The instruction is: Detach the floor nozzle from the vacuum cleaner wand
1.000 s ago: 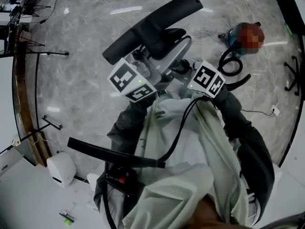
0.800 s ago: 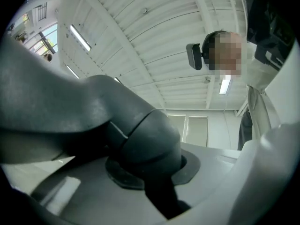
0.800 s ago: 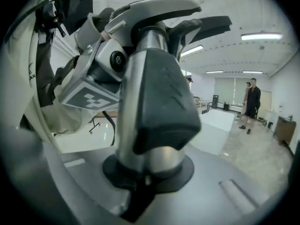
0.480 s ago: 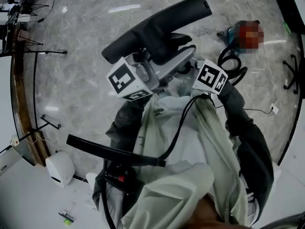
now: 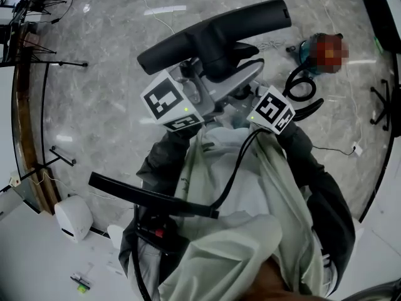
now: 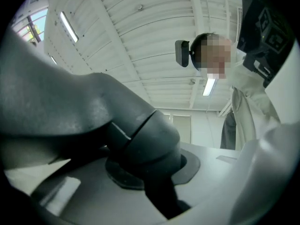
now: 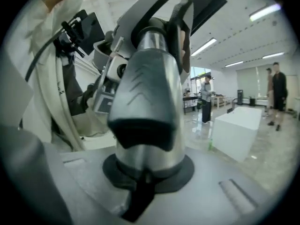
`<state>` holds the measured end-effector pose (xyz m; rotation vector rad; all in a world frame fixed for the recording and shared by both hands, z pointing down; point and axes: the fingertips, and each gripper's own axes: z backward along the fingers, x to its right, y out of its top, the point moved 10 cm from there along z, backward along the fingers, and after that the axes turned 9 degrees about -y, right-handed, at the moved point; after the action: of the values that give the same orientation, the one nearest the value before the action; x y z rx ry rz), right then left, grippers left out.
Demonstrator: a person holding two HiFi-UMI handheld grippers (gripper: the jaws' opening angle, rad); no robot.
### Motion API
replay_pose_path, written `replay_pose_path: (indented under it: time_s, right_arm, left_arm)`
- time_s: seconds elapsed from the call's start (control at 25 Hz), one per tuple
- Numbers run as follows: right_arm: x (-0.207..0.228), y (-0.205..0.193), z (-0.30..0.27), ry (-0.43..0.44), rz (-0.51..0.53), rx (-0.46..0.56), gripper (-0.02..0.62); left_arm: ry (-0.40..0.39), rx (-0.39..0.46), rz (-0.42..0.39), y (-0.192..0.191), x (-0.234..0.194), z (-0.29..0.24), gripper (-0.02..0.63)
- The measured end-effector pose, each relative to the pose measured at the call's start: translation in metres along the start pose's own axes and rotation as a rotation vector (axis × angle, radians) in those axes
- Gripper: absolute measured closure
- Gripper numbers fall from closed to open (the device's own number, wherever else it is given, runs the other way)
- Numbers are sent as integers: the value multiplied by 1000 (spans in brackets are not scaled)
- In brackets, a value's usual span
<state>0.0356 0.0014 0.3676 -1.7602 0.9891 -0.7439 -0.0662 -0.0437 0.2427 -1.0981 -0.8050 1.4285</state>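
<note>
The left gripper [image 6: 152, 175] fingers clamp the stiff, bulky nozzle [image 5: 213, 33] at its neck [image 6: 140, 139], the right gripper [image 7: 145, 172] fingers the smooth, likely slippery wand [image 7: 147, 93].

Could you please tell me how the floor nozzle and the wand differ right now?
The floor nozzle is matte black; the wand is silver. The left gripper clamps the nozzle's neck; the right gripper clamps the wand's end. Both are held off the floor and appear joined.
</note>
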Motion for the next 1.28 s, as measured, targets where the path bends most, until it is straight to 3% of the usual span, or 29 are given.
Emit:
replay_pose_path:
  time_s: [0.16, 0.28, 0.4, 0.72, 0.76, 0.84, 0.92, 1.0, 1.2, 1.28]
  right_arm:
    - [-10, 9, -3, -307, 27, -12, 557]
    - [-12, 9, -6, -351, 35, -6, 557]
    - [-10, 2, -1, -217, 62, 12, 557]
    - [-5, -5, 12, 363, 25, 31, 554]
    - [-6, -6, 11, 409, 21, 24, 554]
    - [-6, -7, 8, 419, 1, 12, 555]
    - [-6, -6, 5, 339, -18, 3, 557]
    - [-7, -3, 3, 205, -28, -3, 557]
    - [-18, 1, -9, -324, 2, 6, 557]
    - [-21, 2, -14, -414, 7, 3, 557]
  left_arm:
    - [145, 1, -18, 10, 5, 3, 526]
    - [144, 1, -30, 10, 6, 6, 526]
    - [19, 6, -35, 5, 9, 4, 528]
    - [-268, 5, 1, -7, 20, 0, 528]
    - [-289, 3, 9, -8, 20, 1, 528]
    - [-274, 15, 13, -7, 16, 1, 528]
    - [-200, 14, 14, -5, 11, 2, 528]
    - [-116, 0, 15, -2, 8, 2, 528]
    - [66, -29, -6, 4, 6, 8, 528]
    - [88, -33, -9, 5, 6, 11, 528]
